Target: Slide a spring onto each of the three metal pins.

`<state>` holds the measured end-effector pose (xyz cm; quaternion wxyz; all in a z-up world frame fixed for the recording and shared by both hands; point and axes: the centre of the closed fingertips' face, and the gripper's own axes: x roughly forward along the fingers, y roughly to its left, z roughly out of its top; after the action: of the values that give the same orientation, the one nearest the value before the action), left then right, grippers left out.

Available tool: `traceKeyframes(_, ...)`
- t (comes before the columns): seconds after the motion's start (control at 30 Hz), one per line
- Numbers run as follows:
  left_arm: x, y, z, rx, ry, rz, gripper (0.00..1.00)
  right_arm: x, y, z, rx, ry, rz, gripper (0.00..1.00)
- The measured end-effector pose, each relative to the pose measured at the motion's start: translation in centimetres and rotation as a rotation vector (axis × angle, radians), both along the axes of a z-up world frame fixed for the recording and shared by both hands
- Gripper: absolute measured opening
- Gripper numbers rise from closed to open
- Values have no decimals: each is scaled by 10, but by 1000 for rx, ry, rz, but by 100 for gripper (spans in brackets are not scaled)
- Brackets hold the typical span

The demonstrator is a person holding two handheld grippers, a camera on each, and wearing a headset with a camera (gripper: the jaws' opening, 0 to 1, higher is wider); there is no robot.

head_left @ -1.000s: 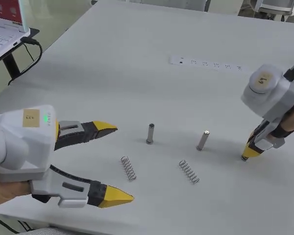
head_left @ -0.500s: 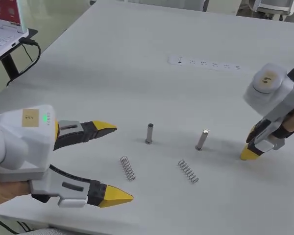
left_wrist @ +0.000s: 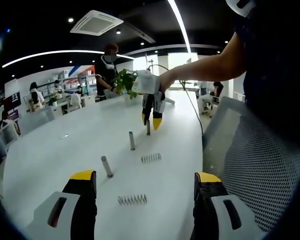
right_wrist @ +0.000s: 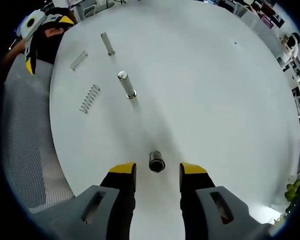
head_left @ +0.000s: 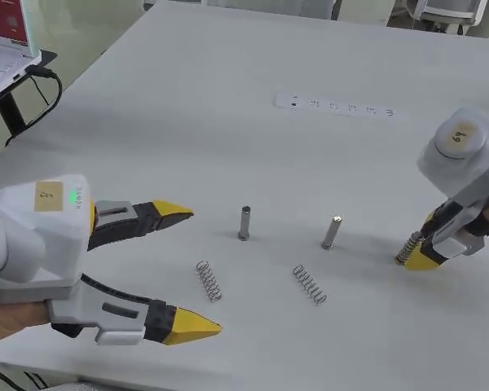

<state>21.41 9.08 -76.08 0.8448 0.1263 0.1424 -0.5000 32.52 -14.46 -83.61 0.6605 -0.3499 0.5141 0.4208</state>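
Note:
Two bare metal pins stand on the white table, one (head_left: 244, 222) left of the other (head_left: 332, 232). A third pin at the right carries a spring (head_left: 408, 247); seen from above, that sprung pin (right_wrist: 156, 161) sits between the tips of my open right gripper (head_left: 422, 259) (right_wrist: 158, 169). In front of the bare pins lie two loose springs, one on the left (head_left: 209, 279) and one on the right (head_left: 310, 284). My left gripper (head_left: 197, 271) (left_wrist: 145, 177) hovers open at the near left, its jaws wide apart and empty, pointing at the left spring (left_wrist: 132, 199).
A white power strip (head_left: 334, 105) lies further back on the table. A laptop (head_left: 0, 41) sits on a stand at the far left. The table's near edge runs just below the left gripper, and a mesh chair (left_wrist: 250, 150) stands beside it.
The right gripper has lifted and drawn back a little from the rightmost pin, and the spring now shows on that pin. The left gripper has held still.

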Motion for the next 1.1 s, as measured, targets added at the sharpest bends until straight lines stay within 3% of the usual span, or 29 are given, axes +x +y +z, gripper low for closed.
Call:
traceKeyframes(0.6, -2, -2, 2, -1, -3, -7, 76, -29, -5, 1, 32, 1, -47, 33)
traceKeyframes(0.87, -2, -5, 3, -2, -4, -15, 76, -44, 8, 1, 77, 8, -68, 33)
traceKeyframes(1.1, -3, -6, 3, -2, -5, -19, 76, -59, 21, -1, 75, 6, -46, 32)
